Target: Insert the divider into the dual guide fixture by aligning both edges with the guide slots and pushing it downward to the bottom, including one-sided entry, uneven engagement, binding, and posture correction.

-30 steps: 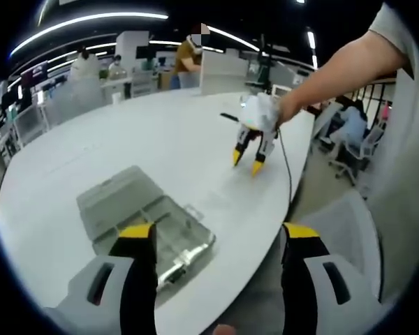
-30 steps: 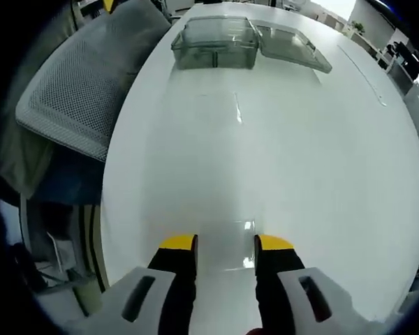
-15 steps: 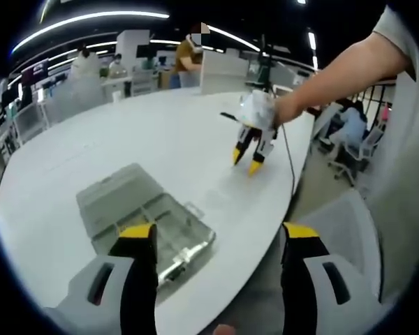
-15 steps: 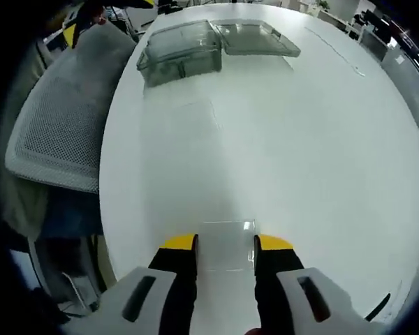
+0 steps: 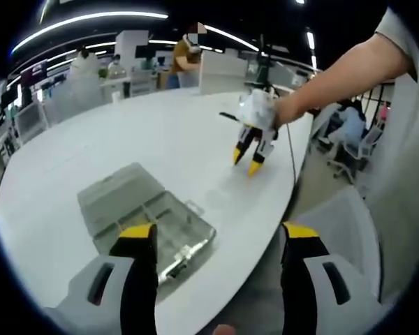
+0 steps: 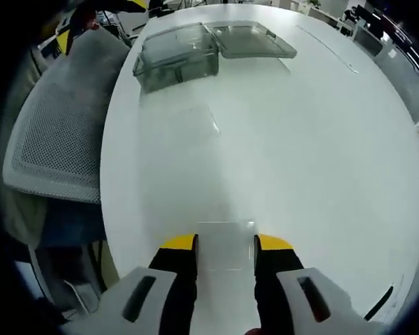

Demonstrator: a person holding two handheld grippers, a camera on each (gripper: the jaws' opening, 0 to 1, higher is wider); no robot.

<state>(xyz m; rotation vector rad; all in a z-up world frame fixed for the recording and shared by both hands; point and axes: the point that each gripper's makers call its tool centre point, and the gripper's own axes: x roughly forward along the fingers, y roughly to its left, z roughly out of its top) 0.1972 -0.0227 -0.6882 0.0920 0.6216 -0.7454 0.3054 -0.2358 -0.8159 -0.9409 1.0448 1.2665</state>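
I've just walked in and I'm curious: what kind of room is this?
Probably an open-plan office or lab: a big white table, mesh office chairs, ceiling strip lights, and partitioned desks with people working in the background.

There are no words, numbers or signs to read here. The clear box (image 5: 145,222) on the white worktop (image 6: 300,153) has no label that can be made out.

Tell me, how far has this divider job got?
Early days. Done: the clear box sits open, lid folded back. In hand: the right gripper has its jaws around a clear divider on the white table. Left: carrying it to the box and pushing it down the guide slots. The left gripper hangs open.
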